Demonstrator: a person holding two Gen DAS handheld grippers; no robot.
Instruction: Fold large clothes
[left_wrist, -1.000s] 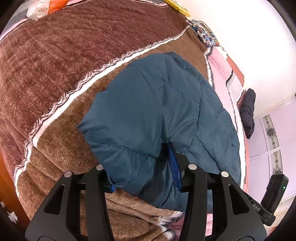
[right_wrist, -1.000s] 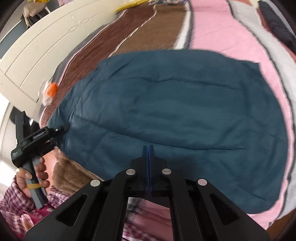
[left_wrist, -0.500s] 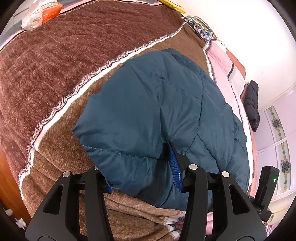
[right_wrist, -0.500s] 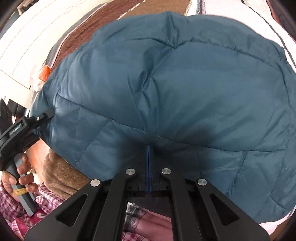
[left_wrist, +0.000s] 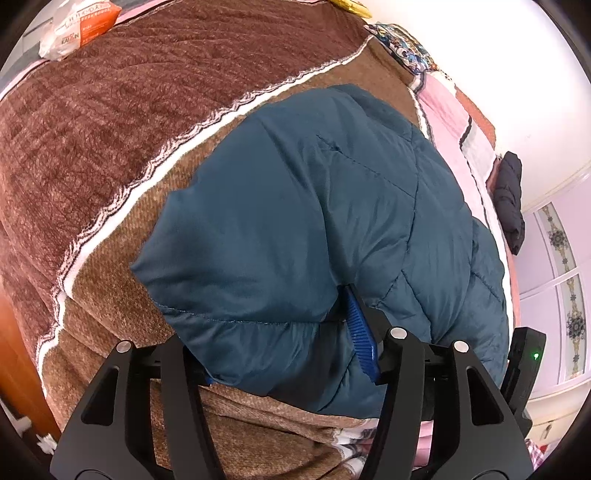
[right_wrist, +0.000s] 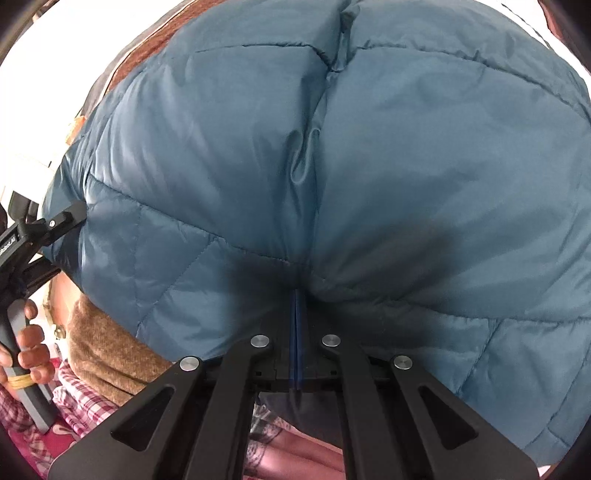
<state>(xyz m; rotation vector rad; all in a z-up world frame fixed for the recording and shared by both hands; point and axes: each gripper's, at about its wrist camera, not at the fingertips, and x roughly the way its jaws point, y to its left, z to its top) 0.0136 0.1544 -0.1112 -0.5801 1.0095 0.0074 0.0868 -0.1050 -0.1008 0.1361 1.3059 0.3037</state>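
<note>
A teal quilted puffer jacket (left_wrist: 314, 221) lies on the bed, its near hem lifted. My left gripper (left_wrist: 284, 350) has its jaws wide apart around a thick bunch of the hem; one blue pad (left_wrist: 360, 332) presses the fabric, the other is mostly hidden. My right gripper (right_wrist: 297, 306) is shut on a pinched fold of the jacket (right_wrist: 369, 166), which fills that view. The left gripper also shows at the left edge of the right wrist view (right_wrist: 66, 219), gripping the jacket's corner.
The bed carries a brown blanket (left_wrist: 110, 129) with a white stripe and a pink cover (left_wrist: 443, 107). A plastic bag (left_wrist: 77, 26) lies at the far corner. A dark garment (left_wrist: 511, 199) lies at the right. White wall and cabinet doors (left_wrist: 561, 288) stand beyond.
Both grippers have lifted the near hem and carried it forward over the jacket. The jacket now bulges up and fills the right wrist view. Both grips are unchanged.
</note>
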